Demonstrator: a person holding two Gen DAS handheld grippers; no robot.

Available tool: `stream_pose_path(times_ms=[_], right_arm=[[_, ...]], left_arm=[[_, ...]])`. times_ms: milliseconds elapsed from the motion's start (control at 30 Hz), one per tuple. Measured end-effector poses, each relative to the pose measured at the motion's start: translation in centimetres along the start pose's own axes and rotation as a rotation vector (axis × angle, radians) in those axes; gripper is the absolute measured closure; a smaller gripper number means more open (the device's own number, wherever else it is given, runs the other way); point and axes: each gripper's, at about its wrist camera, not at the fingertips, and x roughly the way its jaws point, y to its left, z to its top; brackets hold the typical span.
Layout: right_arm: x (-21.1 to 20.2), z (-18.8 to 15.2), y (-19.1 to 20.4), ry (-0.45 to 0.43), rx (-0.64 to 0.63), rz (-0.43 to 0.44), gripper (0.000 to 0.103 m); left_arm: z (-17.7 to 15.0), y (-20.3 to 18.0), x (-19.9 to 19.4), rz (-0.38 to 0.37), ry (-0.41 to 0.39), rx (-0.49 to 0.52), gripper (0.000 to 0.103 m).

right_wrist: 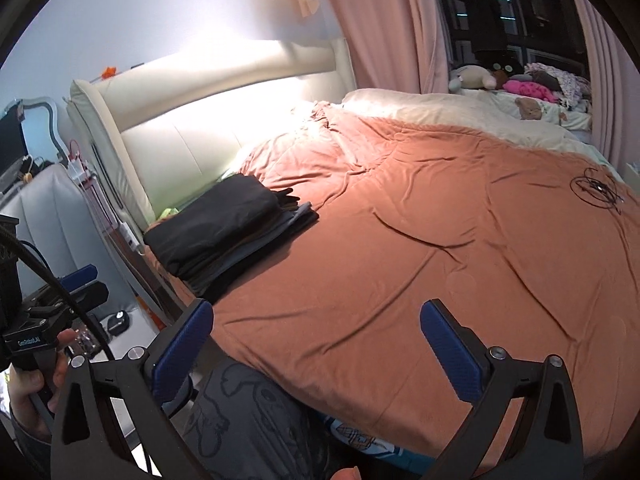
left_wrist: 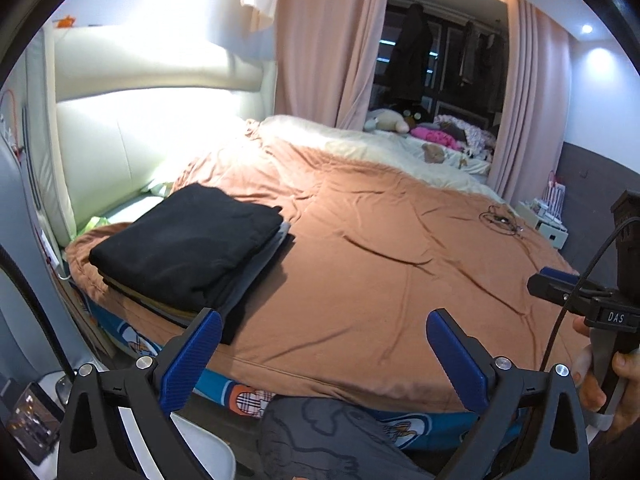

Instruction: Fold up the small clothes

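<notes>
Both claws, left gripper point(left_wrist: 324, 354) and right gripper point(right_wrist: 316, 342), are gaping empty; the folded stack point(left_wrist: 188, 244) is lying ahead-left, nearer the left.

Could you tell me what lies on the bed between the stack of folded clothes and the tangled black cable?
Only bare orange duvet lies between the stack of folded clothes and the tangled black cable; the right wrist view shows the whole stretch.

Mounted behind each claw, both angled slightly down from the bed's near edge toward the headboard point(left_wrist: 132, 136) and curtains point(right_wrist: 384, 28). Shared in both: orange bedspread point(left_wrist: 380, 264), folded dark stack point(right_wrist: 224, 216). Left view nearer the stack.
</notes>
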Motion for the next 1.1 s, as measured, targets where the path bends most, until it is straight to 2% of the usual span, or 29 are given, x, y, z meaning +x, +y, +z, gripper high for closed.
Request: stream_pose_path(times_ms=[67, 233, 467, 1100], right_arm=[[-1.5, -0.9, -0.3, -0.020, 0.015, 0.014, 0.000], [-5.4, -4.1, -0.6, -0.088, 0.000, -0.053, 0.000], [-8.3, -7.5, -0.6, -0.127, 0.012, -0.088, 0.000], [-8.8, -7.9, -1.1, -0.144, 0.029, -0.075, 0.000]], left_arm=[[-0.4, -0.5, -0.7, -0.007, -0.015, -0.002, 0.000], [-1.9, -1.4, -2.2, -0.025, -0.035, 0.013, 0.000], [-3.5, -2.6, -3.6, -0.044, -0.040, 0.038, 0.000], [-4.0, -3.0, -5.3, -0.061, -0.071, 0.053, 0.000]])
